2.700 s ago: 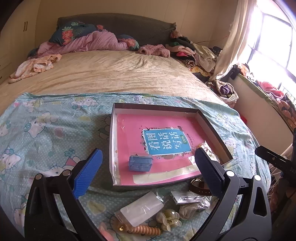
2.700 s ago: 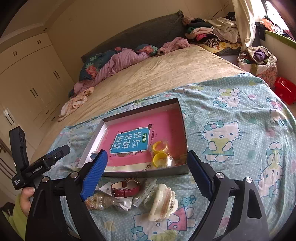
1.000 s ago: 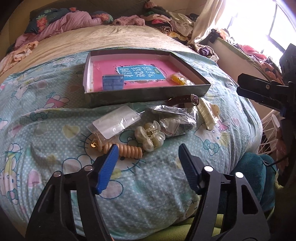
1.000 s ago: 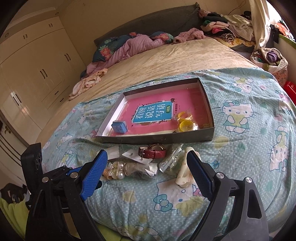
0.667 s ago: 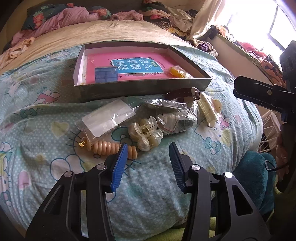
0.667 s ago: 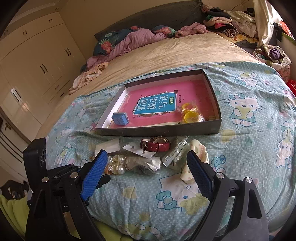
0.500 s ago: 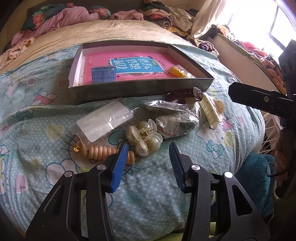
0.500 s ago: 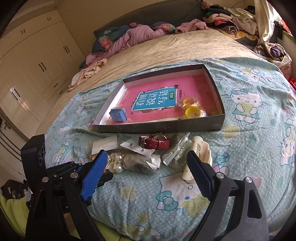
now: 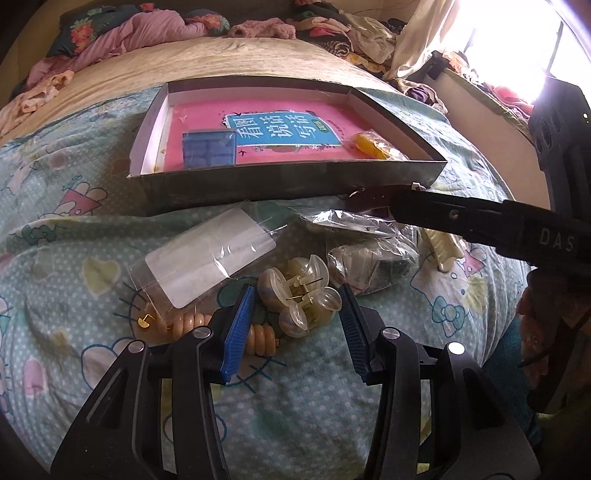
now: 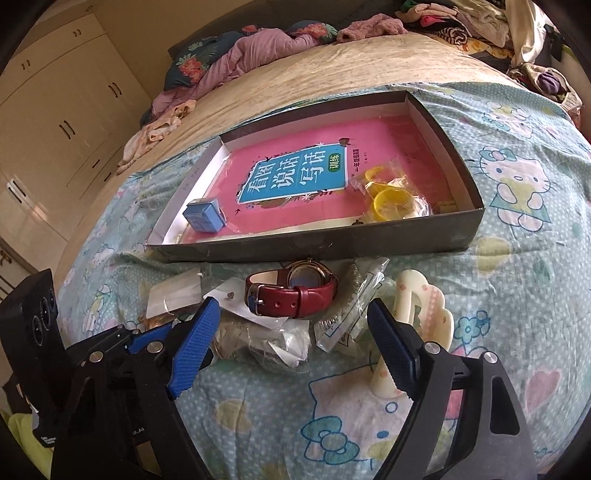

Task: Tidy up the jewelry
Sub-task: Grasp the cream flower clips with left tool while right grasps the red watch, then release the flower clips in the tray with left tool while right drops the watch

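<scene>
Jewelry pieces crowd the bedspread (image 10: 517,280) just before the cardboard tray's (image 10: 332,245) near wall: the left gripper (image 9: 295,325), narrowly open, brackets a pearly hair claw (image 9: 299,295) untouched, while the right gripper (image 10: 291,347), jaws closing, frames a red-strapped watch (image 10: 291,297).

Pink bedding (image 9: 147,27) heaped by the wardrobe (image 10: 55,110).

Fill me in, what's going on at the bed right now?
A person with two handheld grippers is sorting jewelry into the shallow box on the bed. The left gripper brackets the pearl hair claw, pads not visibly pressing. The right gripper, jaws closing, is above the red-strapped watch and clear bags, holding nothing. A blue case and bagged yellow rings are already in the box.
</scene>
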`<state>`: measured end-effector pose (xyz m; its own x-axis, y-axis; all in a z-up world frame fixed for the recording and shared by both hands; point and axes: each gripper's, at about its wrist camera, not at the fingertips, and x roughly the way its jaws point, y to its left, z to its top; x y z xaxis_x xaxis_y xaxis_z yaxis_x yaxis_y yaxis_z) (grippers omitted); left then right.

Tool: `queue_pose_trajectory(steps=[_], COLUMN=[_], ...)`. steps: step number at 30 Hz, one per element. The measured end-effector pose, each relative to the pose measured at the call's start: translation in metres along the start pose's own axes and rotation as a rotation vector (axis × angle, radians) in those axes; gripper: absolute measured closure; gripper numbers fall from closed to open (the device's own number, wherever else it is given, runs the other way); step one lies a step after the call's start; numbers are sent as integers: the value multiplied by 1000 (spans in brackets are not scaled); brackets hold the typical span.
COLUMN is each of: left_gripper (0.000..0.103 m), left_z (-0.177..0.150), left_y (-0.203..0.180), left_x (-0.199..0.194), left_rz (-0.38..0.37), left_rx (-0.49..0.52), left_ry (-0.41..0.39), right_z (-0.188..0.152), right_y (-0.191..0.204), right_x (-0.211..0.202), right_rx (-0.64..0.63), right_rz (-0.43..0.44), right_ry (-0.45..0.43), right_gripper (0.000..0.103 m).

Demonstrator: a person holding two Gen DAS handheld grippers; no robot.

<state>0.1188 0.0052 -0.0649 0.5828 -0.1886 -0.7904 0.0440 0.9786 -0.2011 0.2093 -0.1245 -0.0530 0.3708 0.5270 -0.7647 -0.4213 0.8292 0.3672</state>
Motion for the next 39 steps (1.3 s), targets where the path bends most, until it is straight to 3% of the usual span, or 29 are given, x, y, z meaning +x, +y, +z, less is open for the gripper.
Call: queue_pose_trajectory(steps=[7,9,10,14,20,24,39], left_gripper=[65,65,65,65,67,78,80], left_z=[1,2,2,1,1,1,9], left_y=[3,4,3,3,3,2,4], left_x=[4,5,5,5,0,-9,-41], left_rz=[-6,-8,-7,-4,-15,-27,-42], left_rx=[-9,-12,-10,-4,-7,-6,-6], left_ry=[-3,-3,-4,-6,-16,-30,-97], right_z=[6,7,8,4,-1,-2,-1], right_y=[3,3,3,9,7,4,-1], right_x=[11,12,14,13,-5,-23,-71], right_rx=[-4,0,-4,-43,-42,-34,-19], right_rz=[-12,3,7,-10,39,59,88], right_ry=[-11,-13,-7,-19,-72,-109,-217], right_gripper=[37,50,52,53,56,56,57])
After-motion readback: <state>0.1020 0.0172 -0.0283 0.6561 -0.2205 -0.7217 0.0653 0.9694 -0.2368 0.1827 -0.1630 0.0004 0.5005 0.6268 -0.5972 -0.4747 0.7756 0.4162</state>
